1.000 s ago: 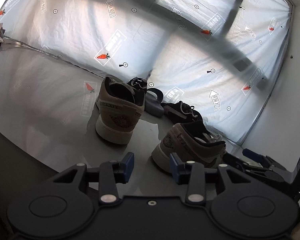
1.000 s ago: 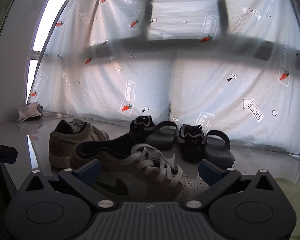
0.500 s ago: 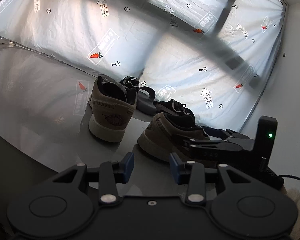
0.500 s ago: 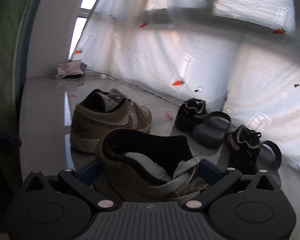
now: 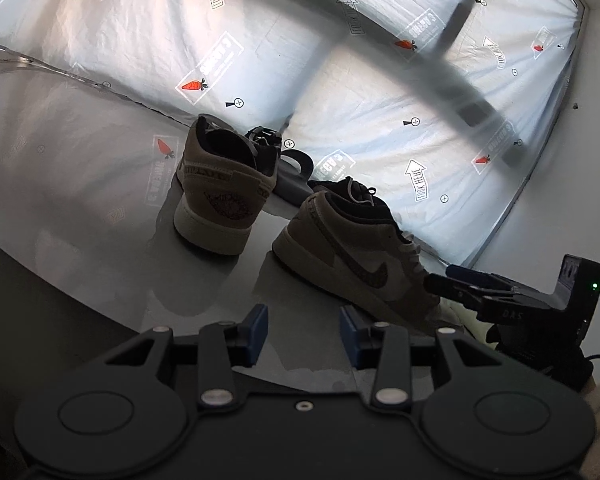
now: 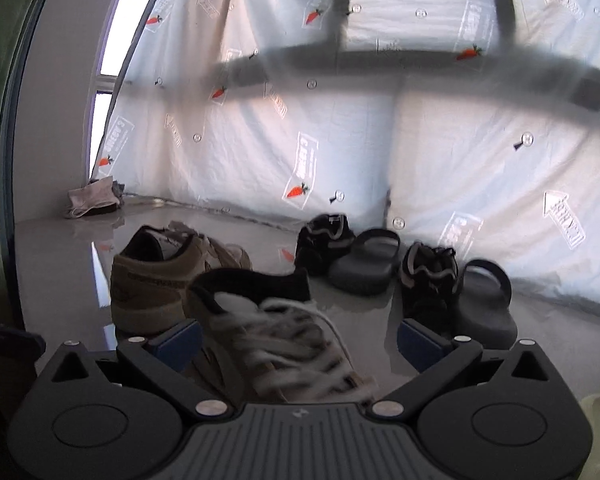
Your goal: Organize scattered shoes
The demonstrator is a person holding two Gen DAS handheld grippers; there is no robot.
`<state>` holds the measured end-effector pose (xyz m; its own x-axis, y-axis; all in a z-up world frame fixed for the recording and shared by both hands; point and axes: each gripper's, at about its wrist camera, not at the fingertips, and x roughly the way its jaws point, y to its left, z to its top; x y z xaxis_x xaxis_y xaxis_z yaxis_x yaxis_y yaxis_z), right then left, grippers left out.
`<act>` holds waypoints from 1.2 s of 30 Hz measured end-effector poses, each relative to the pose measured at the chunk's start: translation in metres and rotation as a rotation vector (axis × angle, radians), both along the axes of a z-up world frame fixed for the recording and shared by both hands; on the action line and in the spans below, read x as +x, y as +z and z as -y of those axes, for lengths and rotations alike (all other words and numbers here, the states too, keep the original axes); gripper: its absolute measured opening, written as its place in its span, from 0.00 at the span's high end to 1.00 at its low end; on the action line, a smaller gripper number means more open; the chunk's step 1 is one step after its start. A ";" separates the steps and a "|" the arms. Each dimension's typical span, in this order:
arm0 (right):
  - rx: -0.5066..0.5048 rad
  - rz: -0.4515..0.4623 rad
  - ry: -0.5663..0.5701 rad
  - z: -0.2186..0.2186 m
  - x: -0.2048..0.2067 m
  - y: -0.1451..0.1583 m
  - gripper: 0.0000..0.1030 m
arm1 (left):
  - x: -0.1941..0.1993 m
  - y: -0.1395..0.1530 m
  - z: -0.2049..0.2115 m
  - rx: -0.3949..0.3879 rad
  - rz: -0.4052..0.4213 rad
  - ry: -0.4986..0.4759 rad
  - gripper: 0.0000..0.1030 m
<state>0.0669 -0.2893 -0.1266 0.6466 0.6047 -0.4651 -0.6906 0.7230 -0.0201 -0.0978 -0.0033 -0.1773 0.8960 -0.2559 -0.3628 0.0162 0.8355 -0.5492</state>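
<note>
- Left wrist view: left gripper with blue-padded fingers set narrow, nothing between them, over bare glossy grey floor.
- Tan suede sneaker with dark swoosh lying ahead and right of those fingers, apart from them; toe toward the right gripper.
- Second tan sneaker upright farther back, heel facing, pale rubber sole.
- Right wrist view: right gripper spread wide, laced tan sneaker between the fingers; contact with pads impossible to tell, laces blurred.
- Behind it, black mesh trainers and smooth dark rubber slides alternating along crinkled white plastic sheeting printed with carrots.
</note>
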 end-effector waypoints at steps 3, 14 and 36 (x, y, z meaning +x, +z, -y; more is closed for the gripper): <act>-0.044 -0.076 0.113 0.003 0.010 -0.011 0.00 | -0.001 0.000 0.003 0.000 -0.003 -0.018 0.61; 0.021 -0.185 -0.165 -0.022 -0.023 -0.017 0.01 | -0.009 0.006 0.000 -0.007 0.013 -0.016 0.61; -0.003 -0.224 -0.433 -0.091 -0.026 -0.025 0.09 | -0.018 0.007 -0.010 -0.011 0.016 0.010 0.59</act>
